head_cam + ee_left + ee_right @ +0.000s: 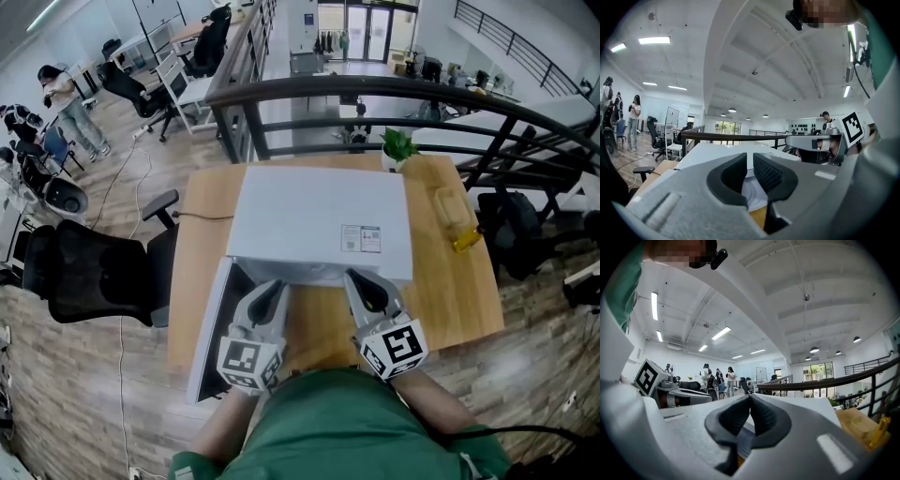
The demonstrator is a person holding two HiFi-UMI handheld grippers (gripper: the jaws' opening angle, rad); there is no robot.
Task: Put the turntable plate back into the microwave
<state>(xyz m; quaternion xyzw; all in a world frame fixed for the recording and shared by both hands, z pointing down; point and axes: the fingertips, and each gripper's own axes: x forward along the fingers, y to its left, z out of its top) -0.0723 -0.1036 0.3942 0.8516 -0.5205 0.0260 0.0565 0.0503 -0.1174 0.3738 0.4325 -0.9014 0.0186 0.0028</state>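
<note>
The white box-shaped microwave (319,220) fills the middle of the light wooden table (459,300). Its mouth at 6 o'clock faces a bare strip of tabletop, the open way in. Its white door (208,328), swung out at 7 o'clock, walls off the left. A small yellow item (466,239) narrows the bare side at 3 o'clock. A green potted plant (398,145) and curved black railing (394,89) close 12 o'clock. A black office chair (94,272) stands at 9 o'clock.

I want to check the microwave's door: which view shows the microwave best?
The head view: the microwave shows whole from above, with its door open at left. Both gripper views show mostly its white top, edge-on.
</note>
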